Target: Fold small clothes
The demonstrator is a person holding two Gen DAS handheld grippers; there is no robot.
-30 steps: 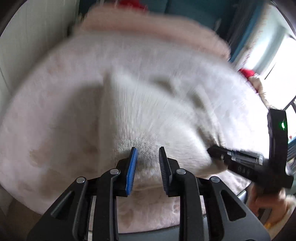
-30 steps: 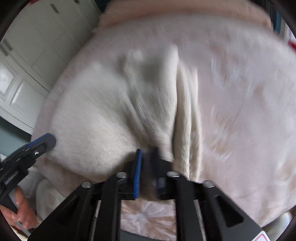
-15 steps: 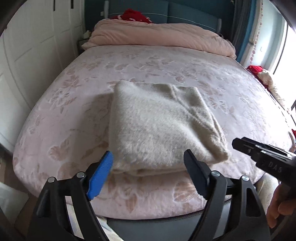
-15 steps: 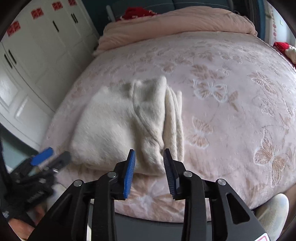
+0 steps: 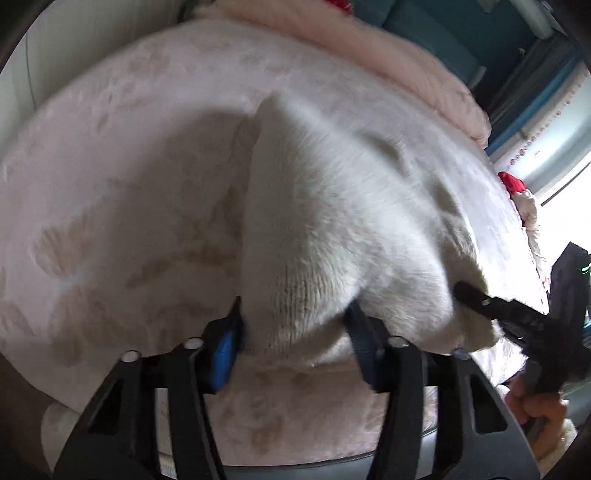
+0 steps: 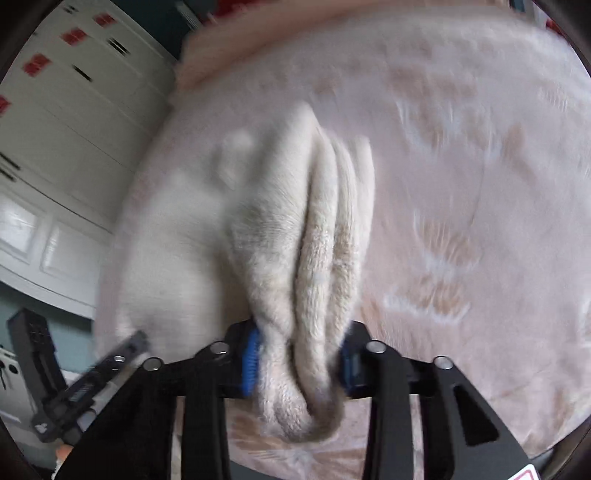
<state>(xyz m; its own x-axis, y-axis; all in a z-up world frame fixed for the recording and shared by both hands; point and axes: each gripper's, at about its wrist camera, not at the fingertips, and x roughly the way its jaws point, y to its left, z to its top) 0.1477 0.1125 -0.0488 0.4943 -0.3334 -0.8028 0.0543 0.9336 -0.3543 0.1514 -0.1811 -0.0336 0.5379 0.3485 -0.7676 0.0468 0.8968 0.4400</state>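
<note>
A cream fuzzy sweater (image 5: 332,221) lies folded on the pink bed (image 5: 129,166). My left gripper (image 5: 291,332) has the sweater's near left corner between its pads, and its jaws are closing on the cloth. In the right wrist view, the sweater's stacked folds (image 6: 317,258) are bunched between the pads of my right gripper (image 6: 299,354), whose jaws are also closing. Its black fingers (image 5: 476,299) show at the sweater's near right corner in the left wrist view, with a hand (image 5: 535,406) behind them. The left gripper's fingers (image 6: 125,350) appear blurred at the lower left.
A rolled pink duvet (image 5: 369,48) lies along the head of the bed before a teal headboard (image 5: 424,33). White wardrobe doors (image 6: 74,129) stand on the left side. A red cloth (image 5: 511,182) sits by the bright window on the right.
Half a second ago both grippers stood open, drawn back from the folded sweater. Both have since moved in on its near edge and closed around the cloth, which now bunches up.
</note>
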